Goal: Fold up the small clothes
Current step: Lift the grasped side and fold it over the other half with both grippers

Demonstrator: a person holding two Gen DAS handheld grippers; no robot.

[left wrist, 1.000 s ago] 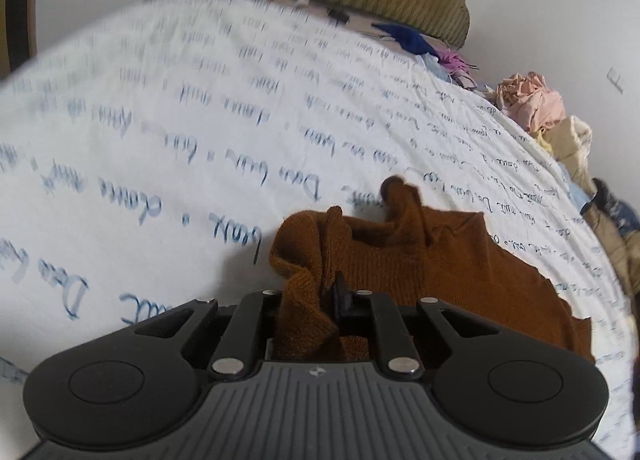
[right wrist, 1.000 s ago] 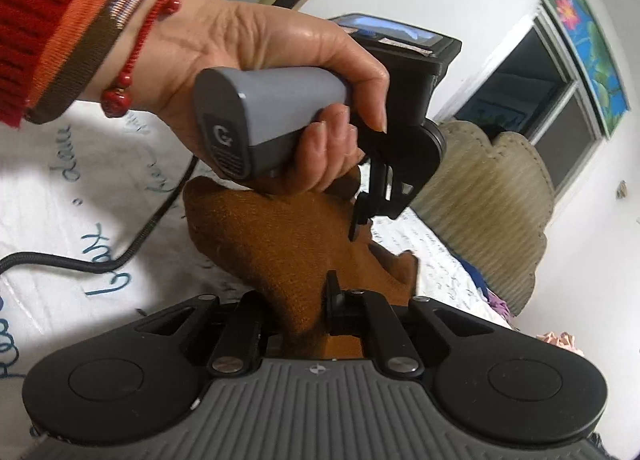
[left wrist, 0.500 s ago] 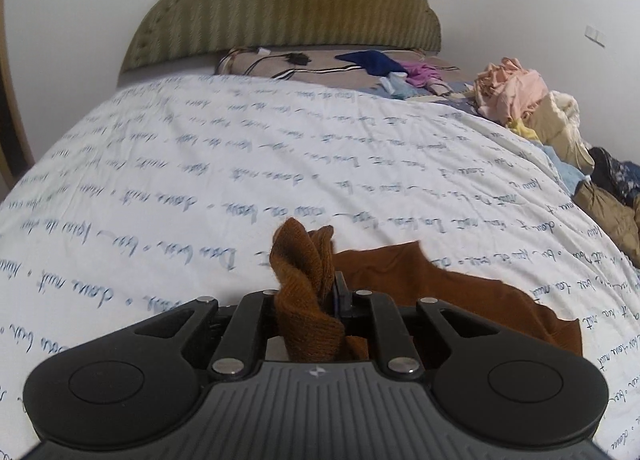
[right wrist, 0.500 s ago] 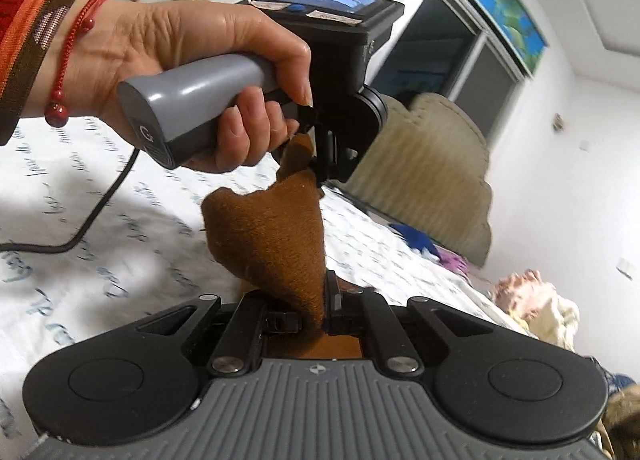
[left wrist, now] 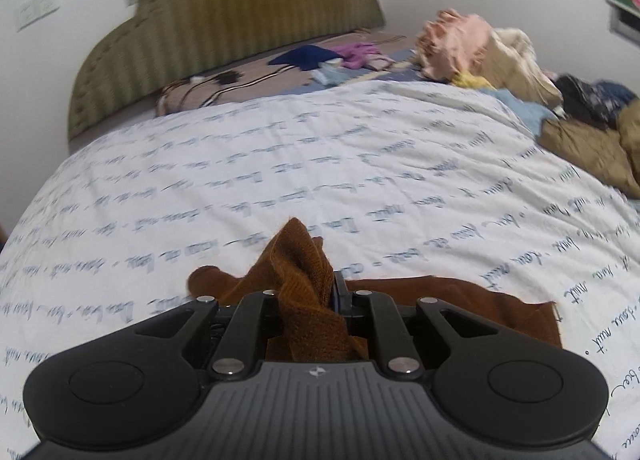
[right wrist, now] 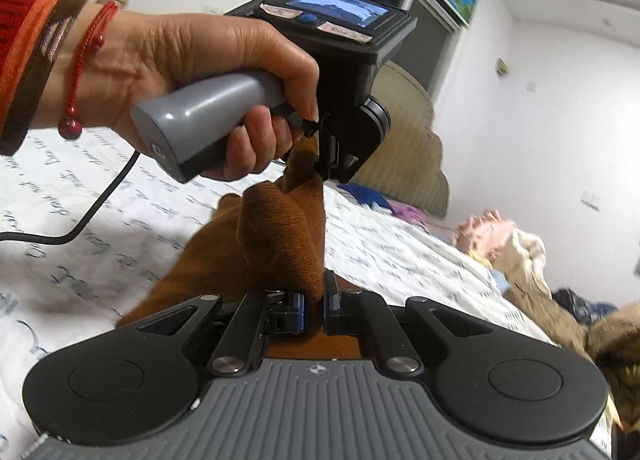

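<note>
A small brown knit garment [left wrist: 448,300] lies partly on the white bedspread [left wrist: 280,180] with blue script. My left gripper [left wrist: 310,296] is shut on a bunched corner of it, which sticks up between the fingers. My right gripper [right wrist: 314,306] is shut on another edge of the same garment [right wrist: 276,236]. In the right wrist view the cloth hangs taut between my right gripper and the left gripper [right wrist: 326,156], which a hand holds above the bed.
A heap of pink, cream, tan and dark clothes [left wrist: 520,72] lies at the bed's far right. More small clothes [left wrist: 340,56] lie by the olive headboard [left wrist: 224,20]. A black cable [right wrist: 80,228] trails across the bedspread.
Both grippers have lifted further with the garment still held. The left wrist view now looks more level across the bed. The left gripper sits higher in the right wrist view.
</note>
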